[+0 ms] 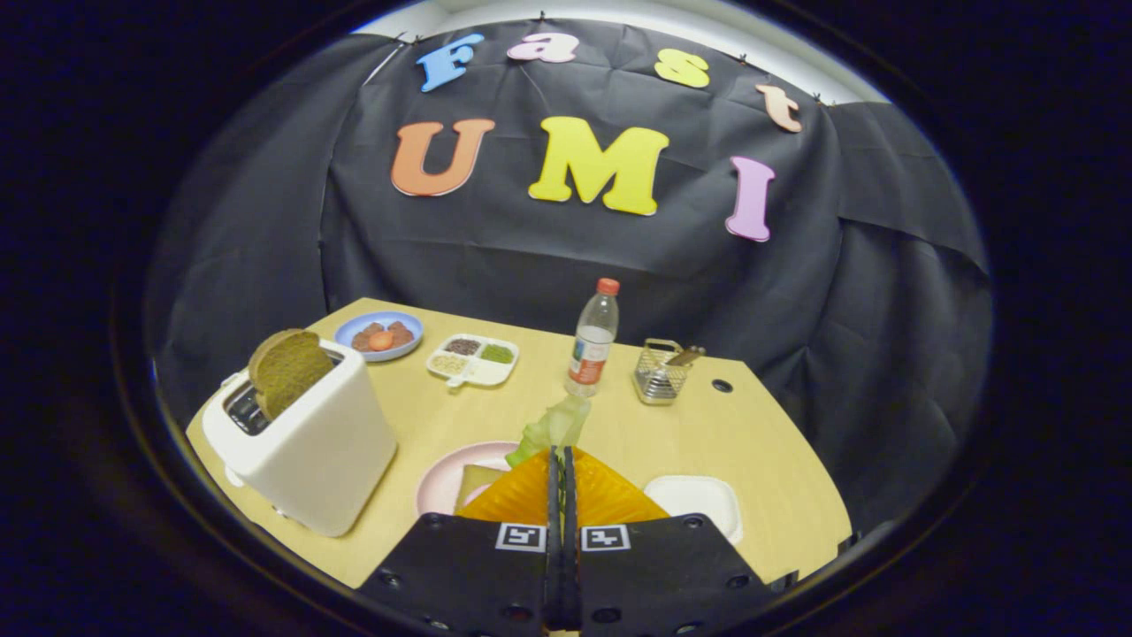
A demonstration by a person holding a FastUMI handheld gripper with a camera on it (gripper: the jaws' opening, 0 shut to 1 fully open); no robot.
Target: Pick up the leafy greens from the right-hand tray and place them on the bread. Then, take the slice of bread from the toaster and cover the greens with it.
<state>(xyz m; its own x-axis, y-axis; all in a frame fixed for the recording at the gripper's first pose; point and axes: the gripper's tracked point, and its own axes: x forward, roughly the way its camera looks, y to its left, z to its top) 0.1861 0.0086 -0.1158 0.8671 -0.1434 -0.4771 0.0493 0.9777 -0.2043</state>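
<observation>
With the fingers (561, 460) clamped together on the leafy greens (555, 426) sticking up just past their tips, we should lower over the bread (475, 483) (on the pink plate (439, 483) beneath-left) before parting them.

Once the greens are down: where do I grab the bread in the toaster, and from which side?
Grip the bread by its rounded top half, coming from above. It stands on edge in the toaster slot, leaning a little, so only that upper part is exposed; put one finger on each flat face and lift up along the slot. For now the gripper is shut on the greens, above the pink plate.
</observation>
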